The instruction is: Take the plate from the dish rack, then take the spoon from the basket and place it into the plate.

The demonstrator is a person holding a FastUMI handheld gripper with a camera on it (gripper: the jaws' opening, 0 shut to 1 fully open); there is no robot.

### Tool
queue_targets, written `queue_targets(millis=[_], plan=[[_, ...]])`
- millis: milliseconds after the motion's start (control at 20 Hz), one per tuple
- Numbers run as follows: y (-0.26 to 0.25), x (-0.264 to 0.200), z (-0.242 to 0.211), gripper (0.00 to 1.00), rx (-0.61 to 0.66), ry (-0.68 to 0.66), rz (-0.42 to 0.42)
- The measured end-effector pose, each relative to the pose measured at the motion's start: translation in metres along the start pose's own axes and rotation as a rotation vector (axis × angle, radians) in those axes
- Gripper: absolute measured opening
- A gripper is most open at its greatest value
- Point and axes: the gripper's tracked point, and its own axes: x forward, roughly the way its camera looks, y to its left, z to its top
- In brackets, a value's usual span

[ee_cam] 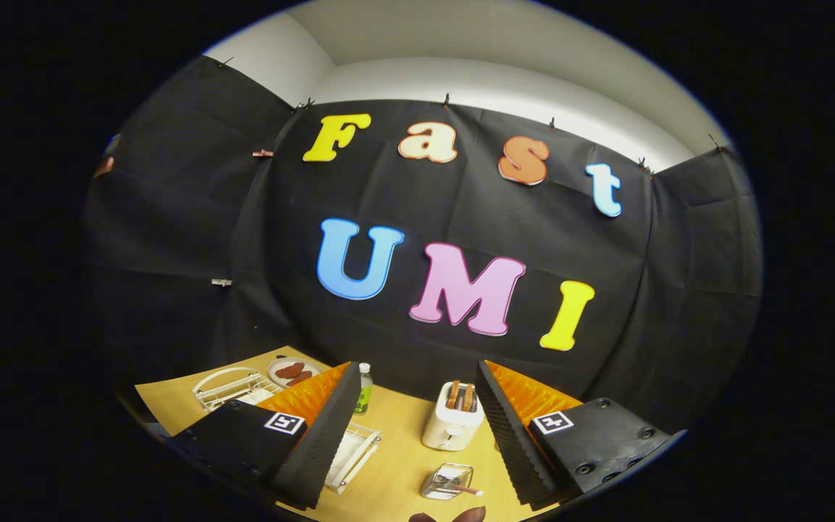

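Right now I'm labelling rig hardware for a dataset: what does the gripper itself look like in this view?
The gripper has two wedge-shaped fingers with ribbed, sawtooth inner faces, standing wide apart. Each is mounted on a dark block body; the one beside the far finger shows round screw heads. A small square black-and-white fiducial marker sits on top of each block. No cables are visible.
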Motion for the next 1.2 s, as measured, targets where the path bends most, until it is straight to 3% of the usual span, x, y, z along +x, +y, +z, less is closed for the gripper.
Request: queue_targets(millis=[250, 500, 950, 1200], plan=[[0.053, 0.049, -0.032, 0.98, 0.119, 0.22, 0.074], [0.112, 0.095, -0.096, 0.98, 0.209, 0.489, 0.109], [0.169, 0.167, -0.204, 0.96, 0.242, 0.785, 0.024], [0.181, 0.179, -0.252, 0.74, 0.209, 0.895, -0.057]])
